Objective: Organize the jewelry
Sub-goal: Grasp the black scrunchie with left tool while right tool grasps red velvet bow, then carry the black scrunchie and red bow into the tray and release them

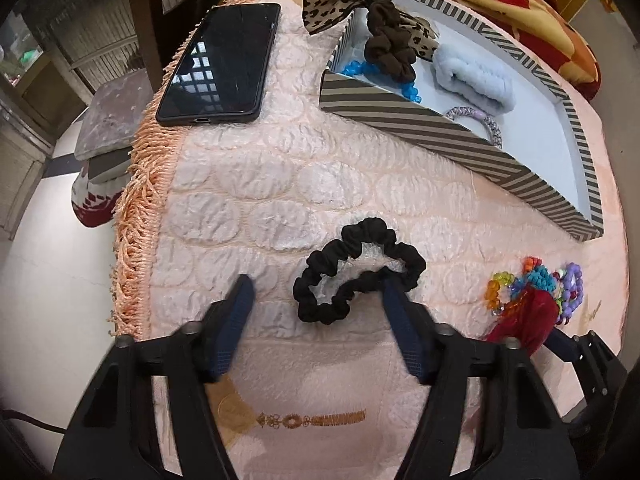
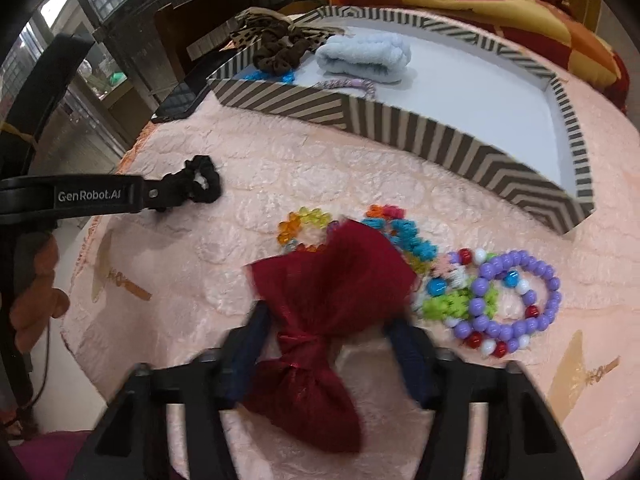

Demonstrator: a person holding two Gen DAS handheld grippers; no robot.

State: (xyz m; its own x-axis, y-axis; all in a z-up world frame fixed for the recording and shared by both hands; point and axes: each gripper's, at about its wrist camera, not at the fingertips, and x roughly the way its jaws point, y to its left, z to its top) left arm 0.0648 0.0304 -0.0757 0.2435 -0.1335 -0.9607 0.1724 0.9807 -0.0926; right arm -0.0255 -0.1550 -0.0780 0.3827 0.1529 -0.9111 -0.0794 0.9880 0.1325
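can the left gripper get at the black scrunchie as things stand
Probably yes. The left gripper is open right over the black scrunchie, one finger at its edge, nothing lying between them on the pink cloth.

Soft, even indoor light falls on the pink cloth [image 1: 320, 184], with only faint shadows. The black phone [image 1: 220, 64] left of the striped box [image 1: 420, 136] mirrors a bright window grid. Both fisheye views bend and darken at their edges. The red bow [image 2: 320, 320] is motion-blurred.

Brand: "GenRobot.AI", white letters
On: black arm of left claw [image 2: 176, 194], left of right claw [image 2: 324, 332]
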